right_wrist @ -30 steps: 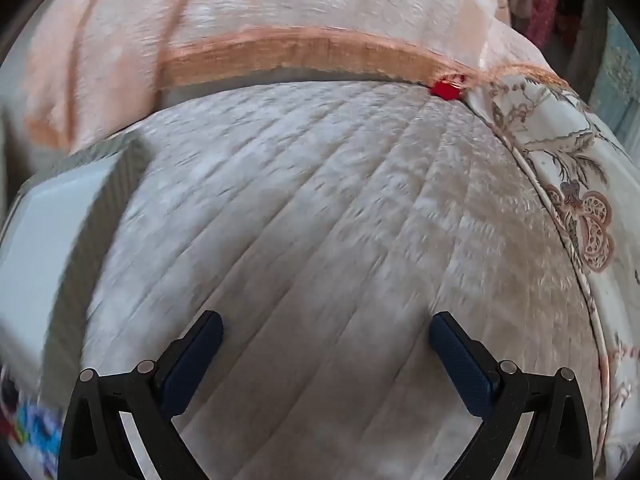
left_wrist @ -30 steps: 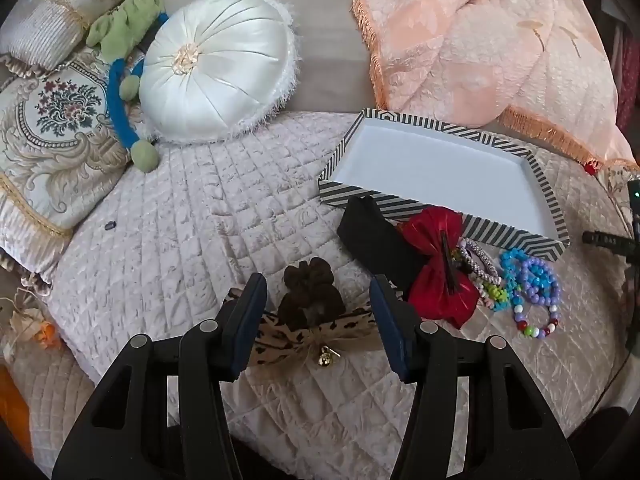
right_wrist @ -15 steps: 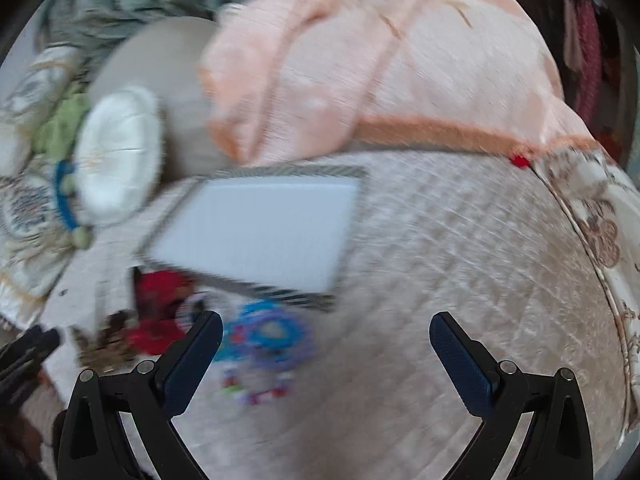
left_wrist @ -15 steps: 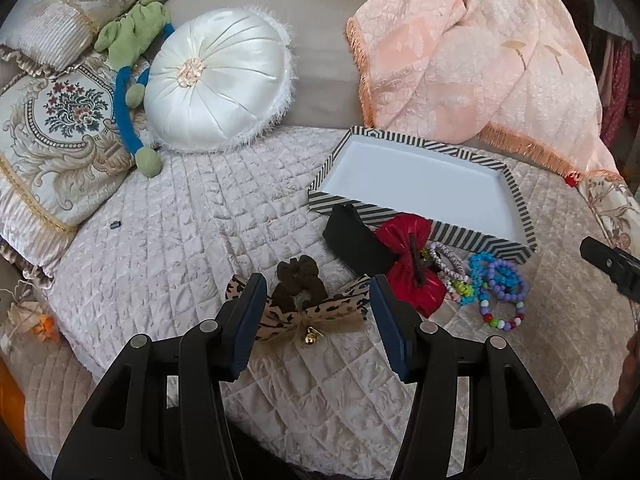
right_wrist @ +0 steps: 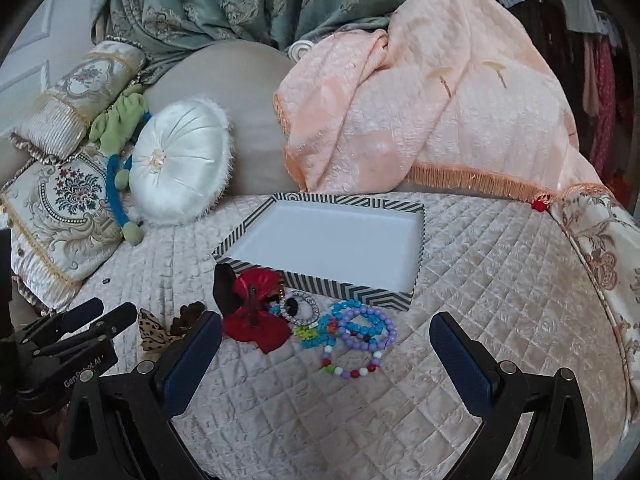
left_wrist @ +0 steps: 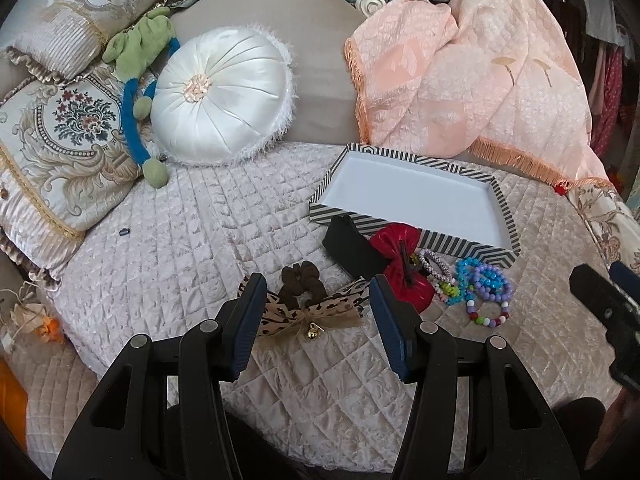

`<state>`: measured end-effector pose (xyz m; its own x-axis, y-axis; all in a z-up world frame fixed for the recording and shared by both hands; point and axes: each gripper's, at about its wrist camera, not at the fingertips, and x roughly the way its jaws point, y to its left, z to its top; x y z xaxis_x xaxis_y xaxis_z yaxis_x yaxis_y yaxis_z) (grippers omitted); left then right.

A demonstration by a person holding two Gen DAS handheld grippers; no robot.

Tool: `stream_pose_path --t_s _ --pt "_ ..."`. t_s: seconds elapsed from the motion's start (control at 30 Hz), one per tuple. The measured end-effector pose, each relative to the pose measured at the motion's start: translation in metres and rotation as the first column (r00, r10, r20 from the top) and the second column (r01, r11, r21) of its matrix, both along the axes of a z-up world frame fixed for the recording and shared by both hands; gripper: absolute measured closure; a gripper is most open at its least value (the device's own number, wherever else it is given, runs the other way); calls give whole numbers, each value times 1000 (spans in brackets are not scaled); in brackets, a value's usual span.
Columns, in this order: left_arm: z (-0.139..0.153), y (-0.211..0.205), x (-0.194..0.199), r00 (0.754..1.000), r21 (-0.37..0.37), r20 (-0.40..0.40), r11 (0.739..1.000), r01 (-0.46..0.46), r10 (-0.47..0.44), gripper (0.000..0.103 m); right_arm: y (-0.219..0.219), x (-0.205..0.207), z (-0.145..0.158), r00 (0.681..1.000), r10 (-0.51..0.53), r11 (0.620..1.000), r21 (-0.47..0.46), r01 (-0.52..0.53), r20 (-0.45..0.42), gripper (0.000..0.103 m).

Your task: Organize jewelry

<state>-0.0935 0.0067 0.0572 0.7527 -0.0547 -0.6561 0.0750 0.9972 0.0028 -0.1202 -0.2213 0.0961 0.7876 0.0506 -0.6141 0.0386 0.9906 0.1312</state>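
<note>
Nearest thing to the left gripper (left_wrist: 316, 312) is a leopard-print bow (left_wrist: 308, 314) with a little gold bell (left_wrist: 312, 333), lying on the quilted bedspread (left_wrist: 192, 240) right in the gap between the fingers, which are moderately open and not gripping anything. Just past the bow there's a brown scrunchie (left_wrist: 300, 282) touching it. The right gripper (right_wrist: 326, 344) has its jaws spread wide, nothing in them, hovering over the bedspread near the bead bracelets (right_wrist: 360, 332), a heap of blue, purple and multicolour ones. Left of those is a red bow (right_wrist: 256, 316) with a black hair clip (right_wrist: 224, 288) tucked against its far left side, and a sparkly bangle (right_wrist: 300, 308) between bow and beads. All of that sits just in front of the striped tray (right_wrist: 320, 284), which has a white inside with nothing in it. Further back, a round white cushion (right_wrist: 180, 168) and a green and blue plush toy (right_wrist: 120, 152) on the left, a peach blanket (right_wrist: 420, 120) on the right
</note>
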Motion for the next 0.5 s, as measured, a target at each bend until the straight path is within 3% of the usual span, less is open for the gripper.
stream_pose_path --t_s 0.13,0.5 --pt "2 1 -4 1000 -8 5 1000 2 -2 50 6 -4 -3 1000 13 1000 27 -12 -23 0" --pt "5 1 -9 1000 -14 13 1000 -2 2 50 18 -10 -1 999 6 998 -58 -9 -48 0"
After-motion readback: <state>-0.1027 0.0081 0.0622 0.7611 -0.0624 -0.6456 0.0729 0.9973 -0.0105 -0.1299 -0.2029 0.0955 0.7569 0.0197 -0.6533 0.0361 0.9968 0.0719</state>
